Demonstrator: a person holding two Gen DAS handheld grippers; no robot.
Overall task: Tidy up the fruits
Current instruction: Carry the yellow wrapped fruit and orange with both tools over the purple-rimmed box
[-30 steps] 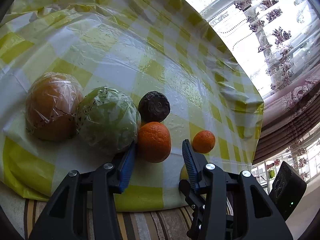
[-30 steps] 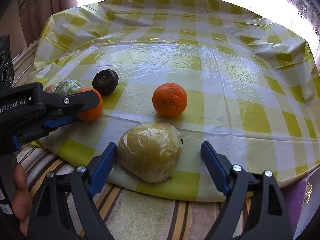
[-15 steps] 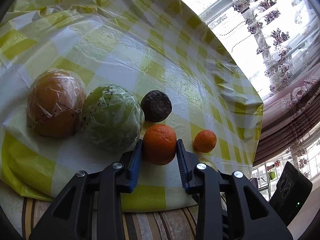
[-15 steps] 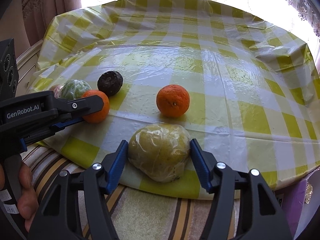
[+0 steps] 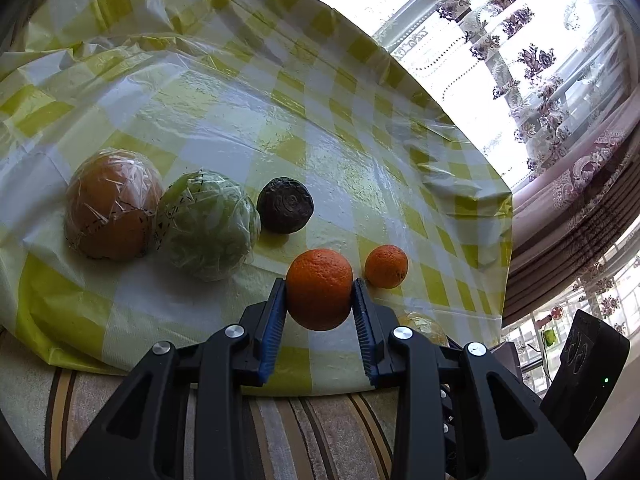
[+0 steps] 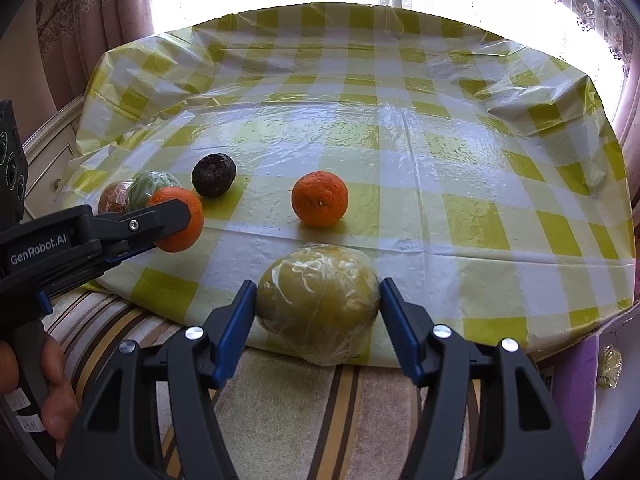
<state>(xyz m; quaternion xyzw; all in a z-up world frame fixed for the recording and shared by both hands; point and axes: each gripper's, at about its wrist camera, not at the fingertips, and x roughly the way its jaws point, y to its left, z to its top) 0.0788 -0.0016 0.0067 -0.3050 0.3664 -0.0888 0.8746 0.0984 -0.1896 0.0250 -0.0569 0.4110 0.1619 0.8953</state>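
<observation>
Two tongs are engaged. Left tongs (image 5: 319, 300) clamp an orange (image 5: 319, 289), raised just off the worktop (image 6: 400, 140) at its near left. Right tongs (image 6: 318, 300) bracket a wrapped yellow fruit (image 6: 318, 306) at the near edge; contact cannot be confirmed. Step in hand: pickup. Next, probably carry each fruit to the left row.

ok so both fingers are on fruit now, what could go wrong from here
The left gripper pinches the round orange only at its sides, so it might roll out. The right gripper holds the plastic-wrapped yellow fruit at the tablecloth's near edge; slick wrap could slip and drop it off the table.
</observation>
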